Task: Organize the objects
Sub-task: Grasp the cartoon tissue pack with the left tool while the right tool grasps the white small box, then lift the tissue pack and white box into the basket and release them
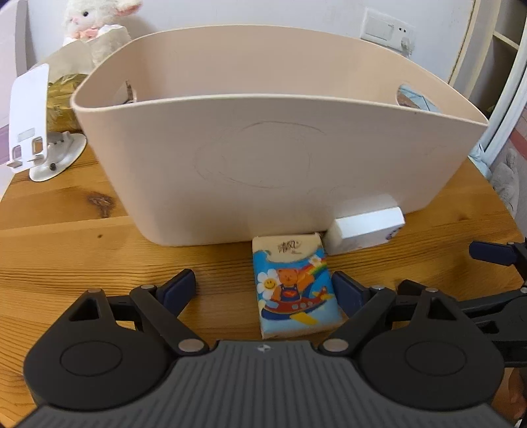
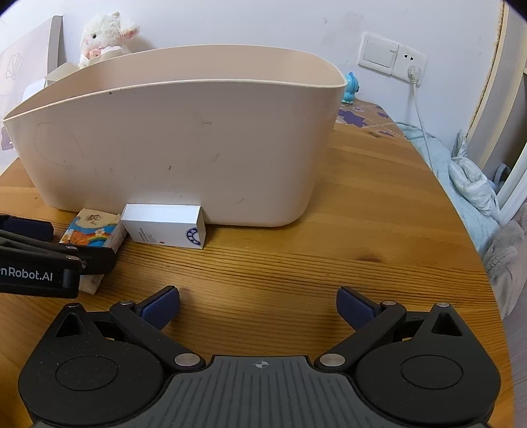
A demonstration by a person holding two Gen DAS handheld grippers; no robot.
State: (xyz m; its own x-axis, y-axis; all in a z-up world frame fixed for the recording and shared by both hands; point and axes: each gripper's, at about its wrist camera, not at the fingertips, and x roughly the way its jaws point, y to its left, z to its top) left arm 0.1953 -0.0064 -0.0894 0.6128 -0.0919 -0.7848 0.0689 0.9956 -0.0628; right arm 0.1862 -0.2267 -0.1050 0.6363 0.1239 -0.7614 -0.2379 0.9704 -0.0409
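Observation:
A beige plastic basket (image 1: 263, 158) stands on the wooden table (image 1: 66, 256); it also shows in the right wrist view (image 2: 184, 148). A cartoon tissue pack (image 1: 294, 284) lies flat in front of it, beside a white box (image 1: 365, 227). My left gripper (image 1: 263, 289) is open, low over the table, with the tissue pack between its fingers, close to the right finger. My right gripper (image 2: 258, 307) is open and empty over bare wood, to the right of the white box (image 2: 164, 228) and tissue pack (image 2: 94, 232).
A white phone stand (image 1: 36, 131) and a plush lamb (image 1: 98, 23) sit at the back left. A blue toy (image 2: 350, 87) stands behind the basket. The table's round edge (image 2: 477, 250) runs along the right, with bedding (image 2: 467, 177) beyond it.

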